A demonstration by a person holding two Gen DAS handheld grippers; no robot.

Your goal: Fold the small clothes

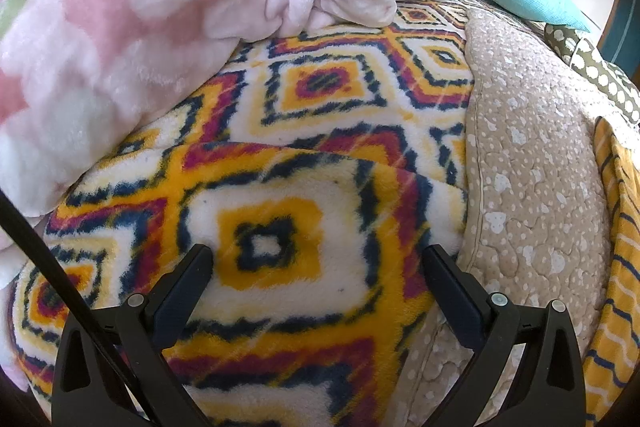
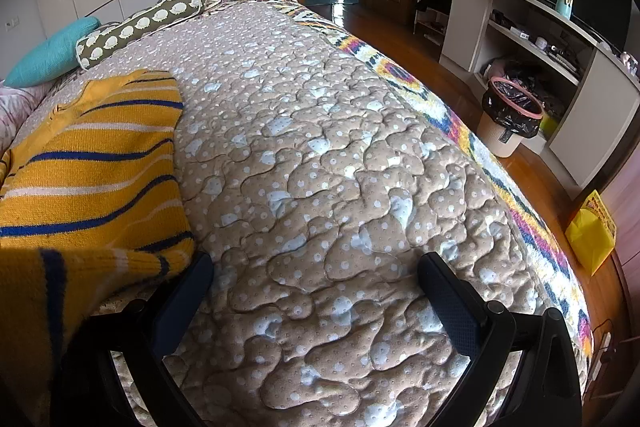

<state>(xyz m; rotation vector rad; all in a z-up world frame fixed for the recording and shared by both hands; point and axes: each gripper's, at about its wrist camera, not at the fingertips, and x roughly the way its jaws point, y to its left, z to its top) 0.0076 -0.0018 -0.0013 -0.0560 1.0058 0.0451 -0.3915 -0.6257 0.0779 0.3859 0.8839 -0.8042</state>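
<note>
A small yellow knitted sweater (image 2: 92,163) with blue and white stripes lies flat on the beige dotted quilt (image 2: 340,155) of a bed, at the left of the right wrist view. Its edge also shows at the far right of the left wrist view (image 1: 620,227). My right gripper (image 2: 316,267) is open and empty, low over the quilt, with its left finger beside the sweater's lower corner. My left gripper (image 1: 318,259) is open and empty over a folded fleece blanket (image 1: 280,227) with a yellow, red and navy diamond pattern, left of the sweater.
A pink fluffy blanket (image 1: 160,7) is heaped behind the fleece one. A teal pillow (image 2: 52,51) and a green patterned bolster (image 2: 148,19) lie at the bed's head. Right of the bed are wood floor, a bin (image 2: 510,119), a yellow bag (image 2: 590,235) and shelving (image 2: 560,39).
</note>
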